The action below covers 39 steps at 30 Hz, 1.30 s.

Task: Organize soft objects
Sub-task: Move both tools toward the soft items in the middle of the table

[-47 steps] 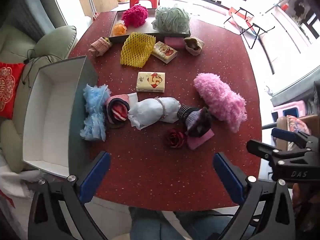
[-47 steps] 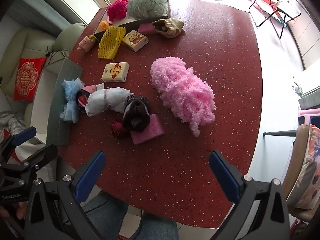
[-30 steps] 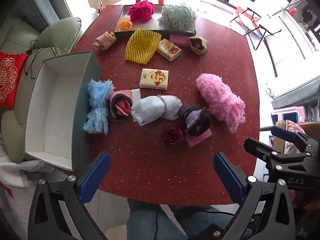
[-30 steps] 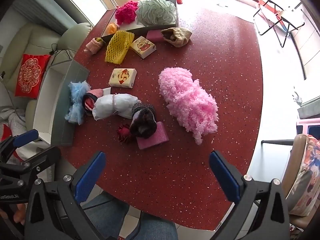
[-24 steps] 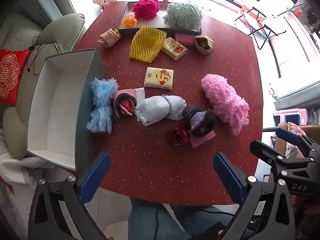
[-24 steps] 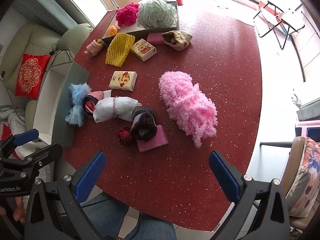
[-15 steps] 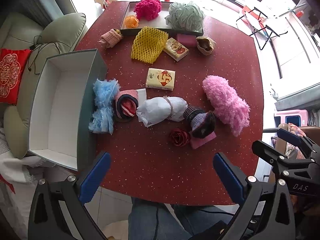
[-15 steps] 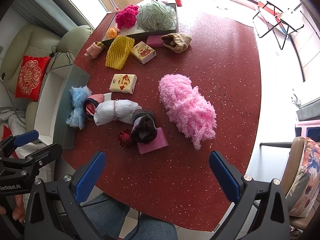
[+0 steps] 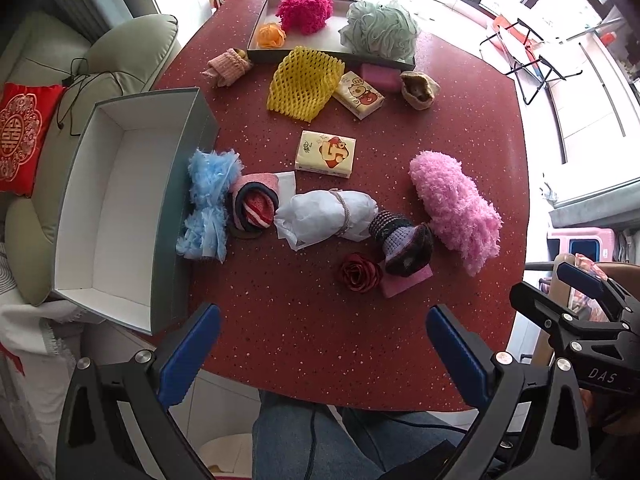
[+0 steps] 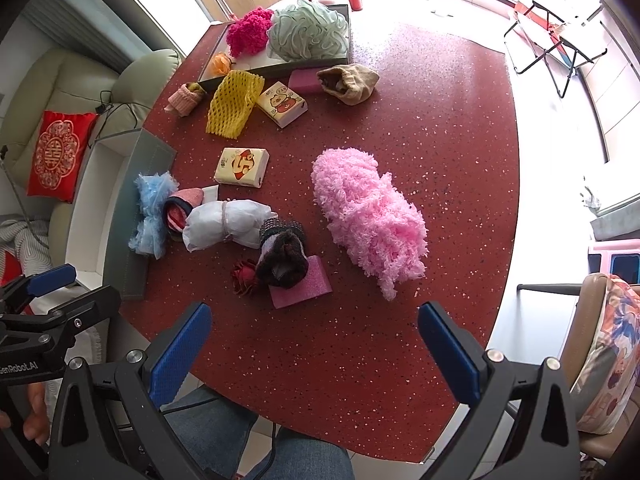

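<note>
Since earlier we pull back, widening the view; red table fills mid-frame, empty box left, pink fluffy bundle right; left gripper and right gripper gape wide, holding nothing; we approach low, pinching gently.

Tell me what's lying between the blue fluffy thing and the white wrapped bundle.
A rolled pink, dark and red striped sock sits between the blue fluffy thing and the white wrapped bundle, seemingly touching both; the left wrist view shows it best.
</note>
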### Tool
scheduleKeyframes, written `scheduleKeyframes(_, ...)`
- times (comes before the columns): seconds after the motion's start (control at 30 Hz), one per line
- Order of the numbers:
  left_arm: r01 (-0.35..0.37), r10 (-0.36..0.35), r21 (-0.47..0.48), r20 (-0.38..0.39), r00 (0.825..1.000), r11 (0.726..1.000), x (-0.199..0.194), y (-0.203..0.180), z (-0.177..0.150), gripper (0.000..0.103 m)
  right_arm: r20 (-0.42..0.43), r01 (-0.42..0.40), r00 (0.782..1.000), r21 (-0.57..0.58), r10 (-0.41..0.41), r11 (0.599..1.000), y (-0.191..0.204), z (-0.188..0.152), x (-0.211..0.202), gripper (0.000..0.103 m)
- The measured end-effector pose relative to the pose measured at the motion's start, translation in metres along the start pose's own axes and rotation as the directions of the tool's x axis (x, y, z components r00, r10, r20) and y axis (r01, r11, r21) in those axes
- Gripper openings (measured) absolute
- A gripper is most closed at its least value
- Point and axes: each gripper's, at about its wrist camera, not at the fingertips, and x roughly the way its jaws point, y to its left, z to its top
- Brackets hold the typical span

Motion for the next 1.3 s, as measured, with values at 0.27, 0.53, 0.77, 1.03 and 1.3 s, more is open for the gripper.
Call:
scheduleKeyframes(0.27, 0.004, -0.006, -0.046, -0.041, 0.999, 0.999, 0.015, 0.012, -0.003, 0.103, -0.035, -0.006, 0.999, 0.051, 0.008, 0.999, -0.016, -0.008, 0.014, 0.103)
scheduleKeyframes(0.53, 0.029, -0.038, -0.112, -0.082, 0.996, 0.993, 0.038, 0.039, -0.007, 0.103, -0.09, -0.004, 0.996, 0.096, 0.012, 0.995, -0.025, -0.017, 0.034, 0.103)
scheduleKeyframes(0.77, 0.021, -0.032, -0.095, -0.115, 0.993, 0.995, 0.063, 0.056, -0.013, 0.103, -0.135, -0.008, 0.991, 0.114, 0.023, 0.993, -0.02, -0.025, 0.054, 0.103)
scheduleKeyframes(1.03, 0.023, -0.017, 0.028, -0.18, 0.983, 0.999, 0.112, 0.063, -0.014, 0.103, -0.193, 0.021, 0.981, 0.139, 0.007, 0.99, -0.007, -0.027, 0.075, 0.103)
scheduleKeyframes(1.3, 0.003, 0.015, 0.082, -0.213, 0.977, 0.997, 0.142, 0.091, -0.011, 0.103, -0.212, 0.055, 0.977, 0.18, -0.016, 0.982, 0.011, -0.027, 0.091, 0.103)
